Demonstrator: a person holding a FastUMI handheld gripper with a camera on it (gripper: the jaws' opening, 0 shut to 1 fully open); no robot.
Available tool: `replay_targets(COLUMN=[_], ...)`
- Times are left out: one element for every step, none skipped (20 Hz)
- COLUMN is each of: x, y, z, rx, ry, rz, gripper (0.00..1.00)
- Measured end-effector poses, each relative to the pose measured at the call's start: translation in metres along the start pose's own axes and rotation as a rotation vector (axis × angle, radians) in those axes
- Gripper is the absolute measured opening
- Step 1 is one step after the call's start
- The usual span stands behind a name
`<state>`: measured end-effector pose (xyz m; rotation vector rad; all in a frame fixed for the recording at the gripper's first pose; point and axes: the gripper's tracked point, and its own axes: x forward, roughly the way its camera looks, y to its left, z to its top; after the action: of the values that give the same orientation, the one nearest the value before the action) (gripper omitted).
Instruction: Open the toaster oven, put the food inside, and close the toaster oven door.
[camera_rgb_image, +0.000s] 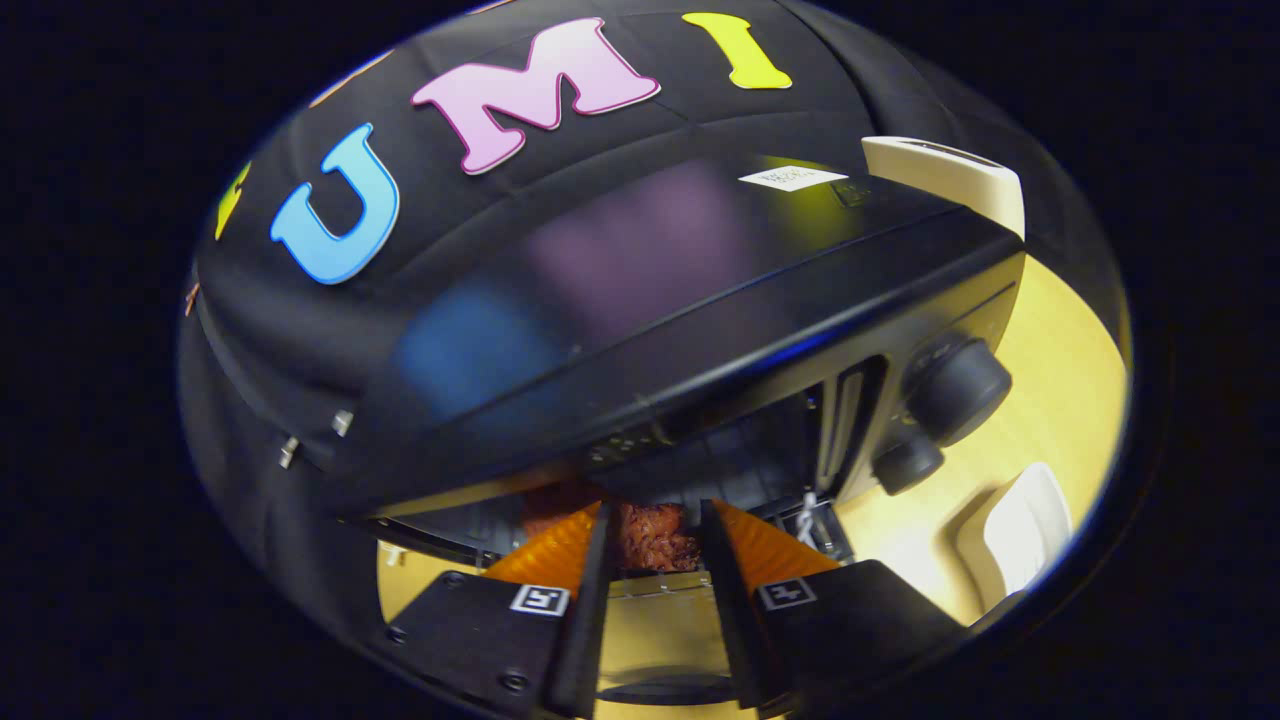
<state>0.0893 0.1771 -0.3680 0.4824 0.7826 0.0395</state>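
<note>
Two fingers of my gripper (655, 540) reach into the open black toaster oven (700, 330), set narrowly around a browned piece of food (655, 535) at the oven mouth; actual contact I cannot tell. Its knobs (955, 390) face the worktop's (1050, 360) right edge.
</note>
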Motion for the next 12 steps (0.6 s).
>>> replay_targets(x=[-0.003,-0.011,-0.026,-0.024,-0.032,-0.041,-0.050,-0.059,-0.068,-0.079,-0.088,-0.099], y=[0.000,-0.006,-0.008,-0.008,-0.009,-0.011,-0.011,-0.011,-0.009,-0.006,-0.004,-0.001], z=[0.004,0.007,0.014,0.011,0.010,0.011,0.011,0.010,0.009,0.007,0.004,0.000], rx=[-0.019,-0.048,-0.066,-0.082,-0.099,-0.118,-0.136,-0.152,-0.168,-0.184,-0.201,-0.219], ry=[-0.016,-0.028,-0.040,-0.046,-0.048,-0.053,-0.058,-0.064,-0.069,-0.074,-0.077,-0.080], rz=[-0.007,-0.029,-0.034,-0.038,-0.039,-0.043,-0.045,-0.045,-0.042,-0.037,-0.035,-0.030], gripper=[0.65,0.76,0.87,0.97,0.97,0.98,0.99,0.98,0.98,0.98,0.98,0.98])
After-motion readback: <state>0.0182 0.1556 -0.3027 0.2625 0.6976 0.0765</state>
